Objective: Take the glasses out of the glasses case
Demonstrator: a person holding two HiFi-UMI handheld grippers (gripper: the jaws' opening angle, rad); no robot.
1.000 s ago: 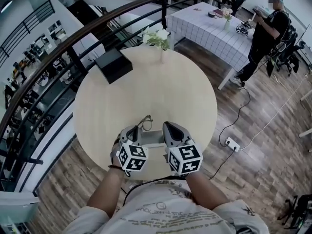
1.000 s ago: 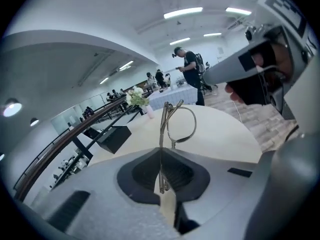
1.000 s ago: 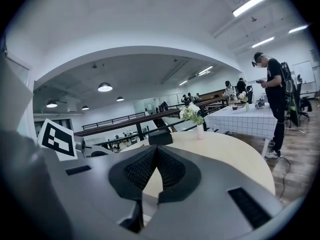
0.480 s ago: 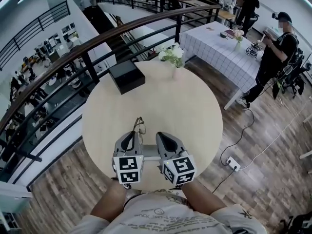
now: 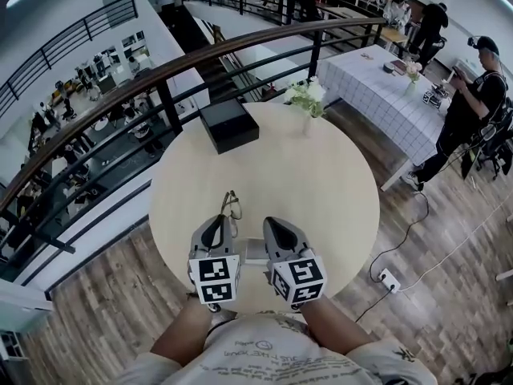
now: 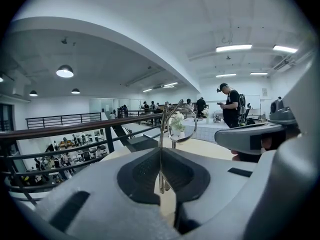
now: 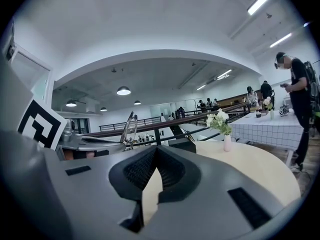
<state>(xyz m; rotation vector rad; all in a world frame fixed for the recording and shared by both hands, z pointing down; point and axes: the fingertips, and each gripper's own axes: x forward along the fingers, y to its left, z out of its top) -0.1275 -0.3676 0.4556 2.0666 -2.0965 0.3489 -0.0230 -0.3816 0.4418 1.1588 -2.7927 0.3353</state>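
Your left gripper (image 6: 161,154) is closed on the glasses (image 6: 176,120). Its jaws pinch a thin metal part of the frame, and one round lens rim stands above the jaw tips, slightly tilted. In the head view the glasses stick out past that gripper's tips, over the round table (image 5: 321,183) and outside the glasses case (image 5: 255,252). The case lies on the table near the edge closest to you, between your two grippers; I cannot tell whether its lid is up. Your right gripper (image 7: 156,153) has its jaws meeting at the tips with nothing held, and only pale tabletop shows through the gap lower down. It sits just beside the case, on the case's right. Both grippers point away from you, side by side. Across the table, a black box (image 5: 228,124) is near the far-left edge and a small vase of white flowers (image 5: 308,97) is at the far edge, both well apart from the glasses. A dark railing (image 5: 120,87) curves behind the table. Beyond it on the right, a person (image 5: 474,111) stands by a table with a checked cloth (image 5: 385,95).
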